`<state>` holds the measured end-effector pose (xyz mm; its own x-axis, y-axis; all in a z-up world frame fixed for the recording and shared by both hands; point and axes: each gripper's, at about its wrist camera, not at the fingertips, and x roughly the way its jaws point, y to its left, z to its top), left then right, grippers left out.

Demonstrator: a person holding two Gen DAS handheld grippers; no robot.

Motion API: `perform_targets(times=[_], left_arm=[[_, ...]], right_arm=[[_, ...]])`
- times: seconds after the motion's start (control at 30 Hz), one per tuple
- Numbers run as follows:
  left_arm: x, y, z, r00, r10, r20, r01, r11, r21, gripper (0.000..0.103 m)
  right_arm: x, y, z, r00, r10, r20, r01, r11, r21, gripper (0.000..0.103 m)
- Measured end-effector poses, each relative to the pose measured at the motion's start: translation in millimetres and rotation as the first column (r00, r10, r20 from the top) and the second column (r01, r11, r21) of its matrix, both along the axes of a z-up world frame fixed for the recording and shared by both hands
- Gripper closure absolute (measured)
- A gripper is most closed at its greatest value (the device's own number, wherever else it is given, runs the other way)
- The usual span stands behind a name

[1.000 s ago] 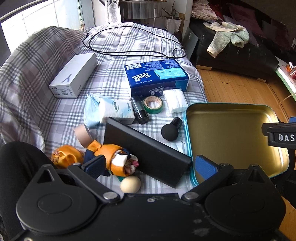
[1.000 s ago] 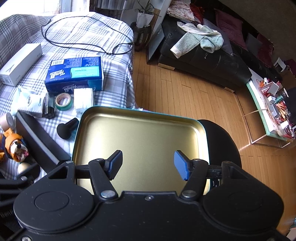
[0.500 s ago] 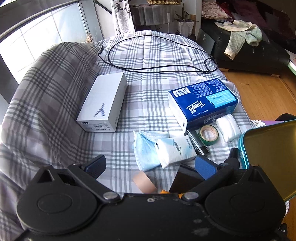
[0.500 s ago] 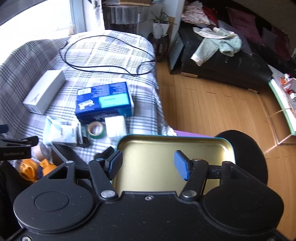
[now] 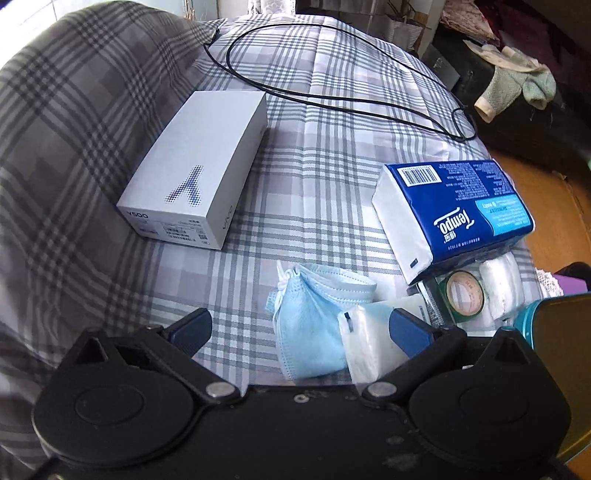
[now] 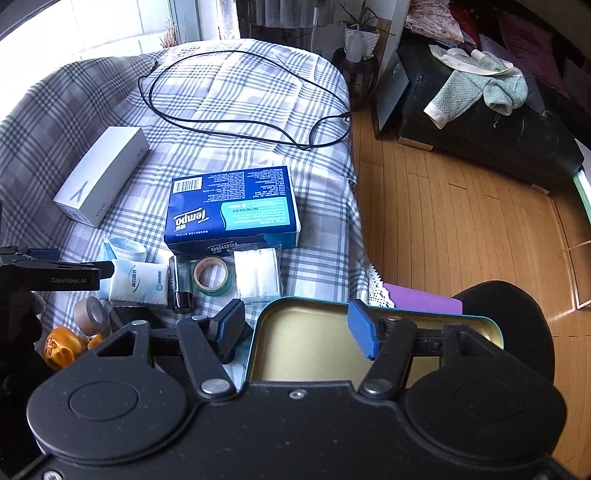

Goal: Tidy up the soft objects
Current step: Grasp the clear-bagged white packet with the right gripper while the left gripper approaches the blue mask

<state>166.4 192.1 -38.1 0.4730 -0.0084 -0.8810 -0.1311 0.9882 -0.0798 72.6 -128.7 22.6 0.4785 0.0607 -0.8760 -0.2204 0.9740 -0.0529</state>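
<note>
While both tongs gape wide and empty, the left tongs [image 5: 299,325] hover over the mask [image 5: 314,314] — next, likely a pinch — then the tray [image 6: 369,306].

Home living room: plaid cloth [image 6: 258,96] covering counter, black leather sofa [image 6: 498,136] with green sweater [image 6: 480,88] thrown over it, wooden plank floor [image 6: 443,229], potted plant [image 6: 360,35] beside window [image 6: 92,26], curtain behind.

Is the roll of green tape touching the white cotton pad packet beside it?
Touching. In the right wrist view the green tape roll lies directly against the left edge of the white packet, with no cloth visible between them.
</note>
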Motion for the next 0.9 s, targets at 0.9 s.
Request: perform_targets(times=[0.9], left_arm=[[14,13,-35,1.0,-0.003,-0.001,0.002,0.985,-0.17,0.0]], right_arm=[[74,52,-107,0.976,0.184,-0.118,-0.191,0.98,-0.05,0.044]])
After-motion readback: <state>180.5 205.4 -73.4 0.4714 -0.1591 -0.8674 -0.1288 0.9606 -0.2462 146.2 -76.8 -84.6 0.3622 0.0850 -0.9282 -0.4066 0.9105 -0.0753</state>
